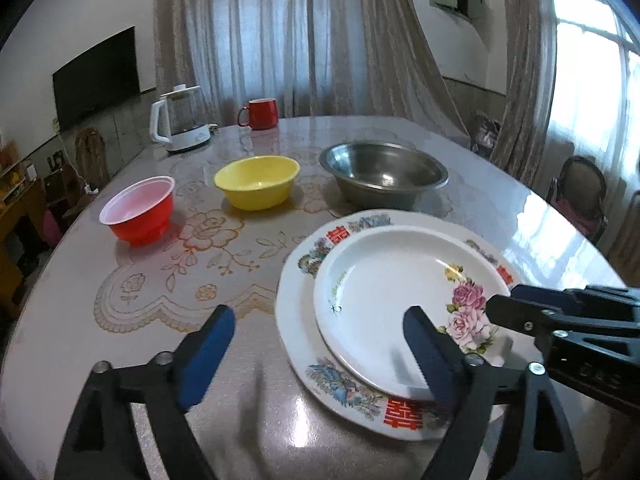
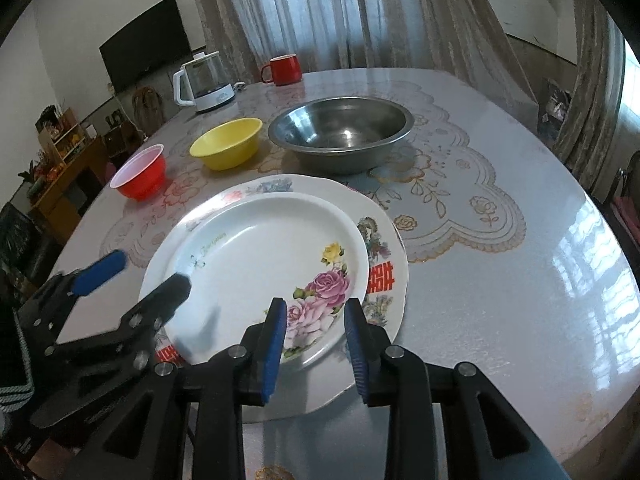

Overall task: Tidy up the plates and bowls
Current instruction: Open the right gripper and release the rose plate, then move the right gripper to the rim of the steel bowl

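Observation:
A small white plate with pink roses [image 1: 384, 292] [image 2: 260, 264] lies stacked on a larger patterned plate [image 1: 296, 320] [image 2: 384, 248]. Behind stand a red bowl [image 1: 140, 210] [image 2: 140, 176], a yellow bowl [image 1: 256, 182] [image 2: 226, 142] and a steel bowl [image 1: 384, 174] [image 2: 340, 130], each apart. My left gripper [image 1: 320, 344] is open and empty, its right finger over the small plate. My right gripper [image 2: 316, 332] is partly open and empty, above the plates' near edge; it also shows in the left wrist view [image 1: 504, 304].
A white kettle [image 1: 180, 120] [image 2: 204, 84] and a red mug [image 1: 260, 114] [image 2: 284, 69] stand at the table's far side. A lace-patterned mat [image 1: 200, 264] covers the table's middle. Chairs stand at the right, beyond the table's edge.

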